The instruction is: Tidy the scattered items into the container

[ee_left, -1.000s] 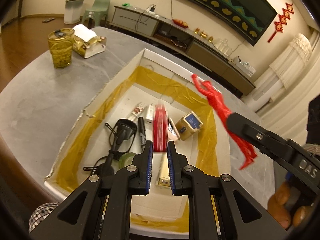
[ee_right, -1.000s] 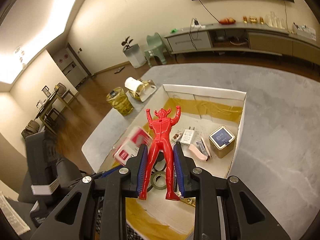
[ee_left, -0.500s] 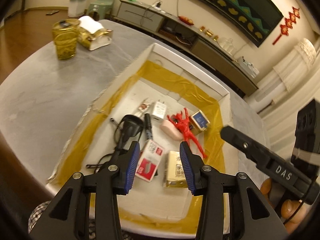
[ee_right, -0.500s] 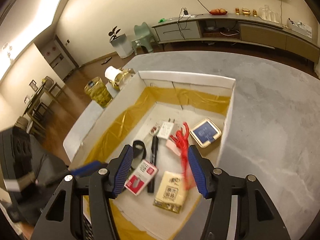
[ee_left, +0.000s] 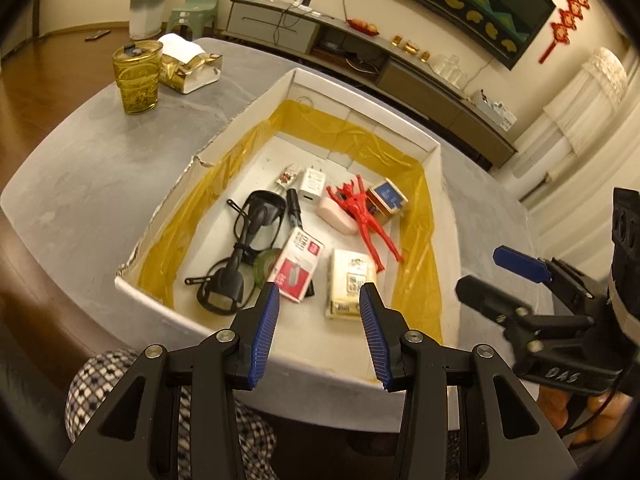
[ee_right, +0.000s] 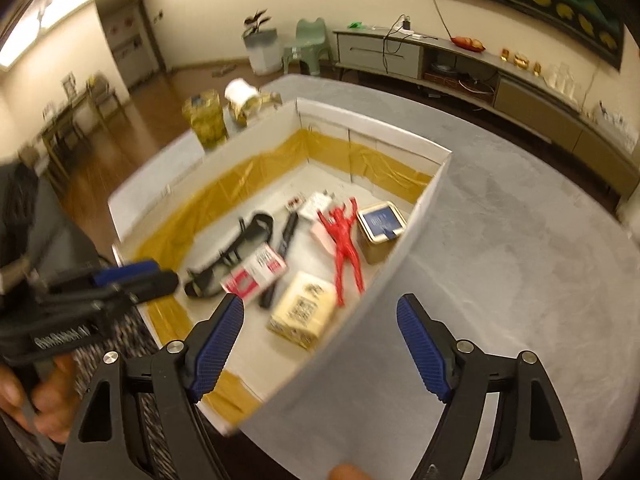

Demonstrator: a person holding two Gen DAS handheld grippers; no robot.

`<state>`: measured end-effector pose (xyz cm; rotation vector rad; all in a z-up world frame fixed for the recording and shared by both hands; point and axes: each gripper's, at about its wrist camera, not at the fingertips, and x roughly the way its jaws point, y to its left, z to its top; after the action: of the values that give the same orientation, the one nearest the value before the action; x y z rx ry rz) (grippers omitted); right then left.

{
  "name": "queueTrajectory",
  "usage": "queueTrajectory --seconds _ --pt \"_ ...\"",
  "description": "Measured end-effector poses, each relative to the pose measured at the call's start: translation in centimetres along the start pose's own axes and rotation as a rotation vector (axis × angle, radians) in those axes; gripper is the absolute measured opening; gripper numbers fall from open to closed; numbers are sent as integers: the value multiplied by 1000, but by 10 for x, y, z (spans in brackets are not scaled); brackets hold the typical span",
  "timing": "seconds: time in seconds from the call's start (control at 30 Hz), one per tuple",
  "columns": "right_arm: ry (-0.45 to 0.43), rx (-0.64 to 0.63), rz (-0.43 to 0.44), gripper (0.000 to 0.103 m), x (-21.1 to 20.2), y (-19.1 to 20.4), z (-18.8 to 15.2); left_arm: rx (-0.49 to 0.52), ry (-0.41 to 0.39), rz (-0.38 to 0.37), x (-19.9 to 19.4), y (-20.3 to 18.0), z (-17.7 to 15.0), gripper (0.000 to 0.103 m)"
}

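It was a home living room. A long low grey media cabinet (ee_left: 400, 68) ran along the cream wall under a dark green-and-yellow hanging (ee_left: 460, 0), with a red knotted ornament (ee_left: 564, 16) beside it. A potted plant (ee_left: 146, 8), a pale green plastic stool (ee_left: 196, 8) and wooden flooring (ee_left: 48, 60) lay beyond the grey worktop (ee_left: 88, 168).

Red figure (ee_left: 362, 216); white box (ee_left: 362, 98), yellow lining (ee_left: 416, 248); grey table (ee_left: 92, 160).

Red figure (ee_left: 362, 216) — flat in box (ee_left: 360, 92)
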<state>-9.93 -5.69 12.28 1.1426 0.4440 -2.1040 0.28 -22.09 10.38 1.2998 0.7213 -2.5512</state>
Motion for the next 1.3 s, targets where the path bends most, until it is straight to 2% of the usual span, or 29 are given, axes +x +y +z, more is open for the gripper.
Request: queueTrajectory --seconds 0.1,0.3,0.57,1.3 --pt "45 -76 -48 80 -2 10 -9 35 3 3 -7 -9 -7 44" --pt "102 -163 -69 80 -9 23 -22 82 2 14 -14 -21 -15 44" --pt "71 -169 -91 80 -13 28 -18 95 -5 14 -15 -23 -16 44" --pt "85 -191 -132 80 -10 35 -23 134 6 12 -11 -31 -26 44"
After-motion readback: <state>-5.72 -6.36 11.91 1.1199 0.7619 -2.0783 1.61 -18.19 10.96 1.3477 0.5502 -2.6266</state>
